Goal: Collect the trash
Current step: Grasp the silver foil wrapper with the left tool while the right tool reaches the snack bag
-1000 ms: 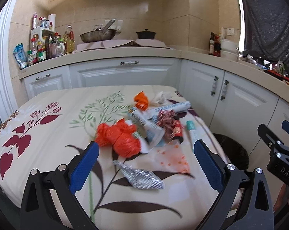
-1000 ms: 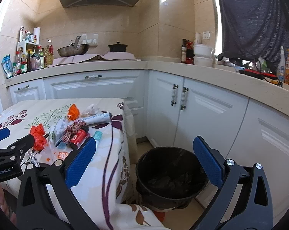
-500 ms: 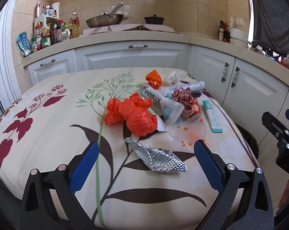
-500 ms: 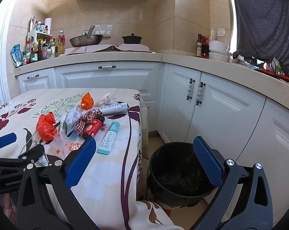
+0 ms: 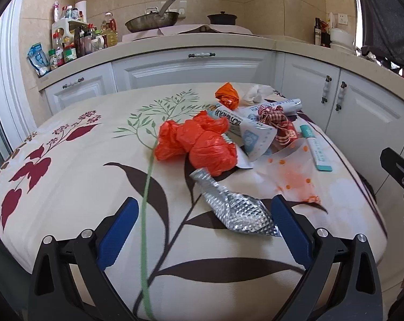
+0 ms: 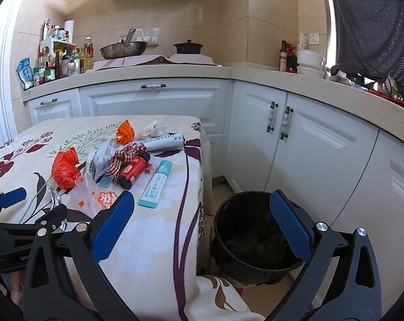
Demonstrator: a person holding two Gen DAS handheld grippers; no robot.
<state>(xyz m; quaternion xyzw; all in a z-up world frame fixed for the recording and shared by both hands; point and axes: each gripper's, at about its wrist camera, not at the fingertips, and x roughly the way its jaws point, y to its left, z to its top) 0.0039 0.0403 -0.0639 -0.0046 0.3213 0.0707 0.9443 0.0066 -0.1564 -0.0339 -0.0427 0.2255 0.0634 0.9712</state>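
My left gripper [image 5: 204,230] is wide open and holds nothing; it hangs low over the near edge of the table [image 5: 76,176], and the crumpled silver foil wrapper [image 5: 234,208] lies between its blue pads [image 5: 119,230], closer to the right one. My right gripper [image 6: 202,224] is also open and empty, above the table corner, with the black trash bin [image 6: 252,235] on the floor just beyond it. I take the foil wrapper as my landmark. Just behind it sits the orange plastic bag [image 5: 199,144], almost touching its narrow end. Right of the wrapper is a clear film with orange dots [image 5: 293,171], and further right the teal tube [image 5: 315,147]. I judge the foil is very light, thin and a little slippery, so it will crush easily. I would take it at the thick, wide part, not at the flat tip, and close gently.
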